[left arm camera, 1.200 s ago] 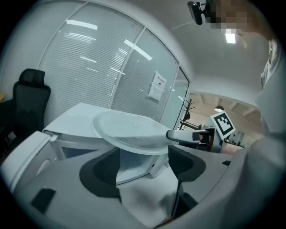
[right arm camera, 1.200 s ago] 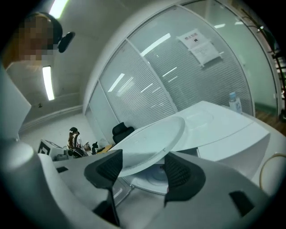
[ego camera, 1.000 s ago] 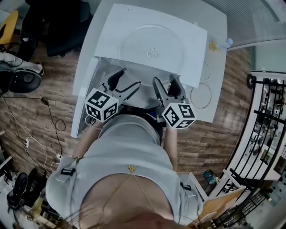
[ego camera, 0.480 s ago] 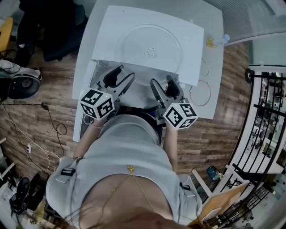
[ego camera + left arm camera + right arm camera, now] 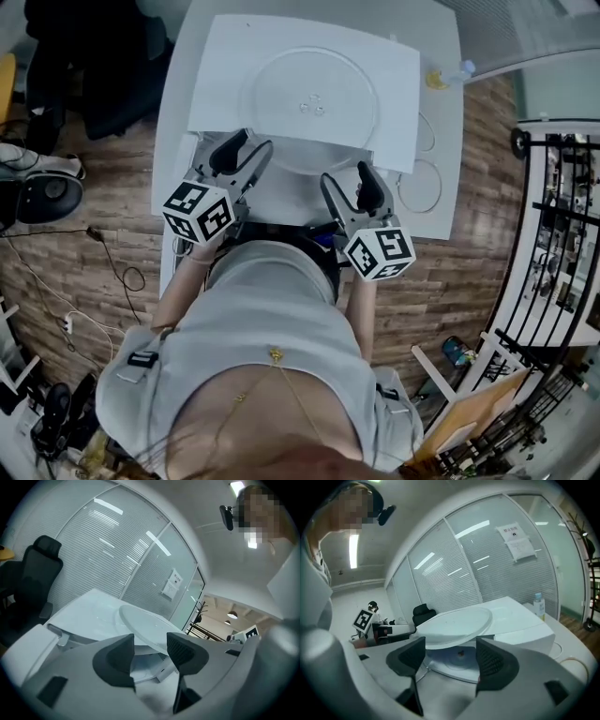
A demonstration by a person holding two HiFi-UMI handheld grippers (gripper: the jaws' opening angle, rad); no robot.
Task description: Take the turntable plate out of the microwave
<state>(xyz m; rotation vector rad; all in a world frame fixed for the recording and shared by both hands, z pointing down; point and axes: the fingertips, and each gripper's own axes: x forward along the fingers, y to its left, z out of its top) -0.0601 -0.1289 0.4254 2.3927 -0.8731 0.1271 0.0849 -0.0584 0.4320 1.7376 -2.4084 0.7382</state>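
Note:
The clear glass turntable plate (image 5: 314, 98) lies flat on top of the white microwave (image 5: 234, 56), its near rim jutting out over the open front. My left gripper (image 5: 240, 157) is held just before the microwave's front left corner. Its jaws have just been closing but still stand apart with nothing between them. In the left gripper view the plate (image 5: 140, 619) shows beyond the left gripper (image 5: 151, 652). My right gripper (image 5: 351, 190) is open and empty, a little back from the opening. The right gripper view has the plate (image 5: 454, 623) above the cavity floor (image 5: 459, 660), beyond the right gripper (image 5: 451, 657).
The microwave stands on a white table (image 5: 441, 159) with a small bottle (image 5: 466, 67) at its far right corner. The swung-out door (image 5: 173, 220) is at the left. A black office chair (image 5: 103, 56), floor cables (image 5: 112, 262) and a black rack (image 5: 562, 187) surround the table.
My left gripper has moved left and toward the microwave's front left corner, and its jaws have narrowed. My right gripper has stayed almost where it was.

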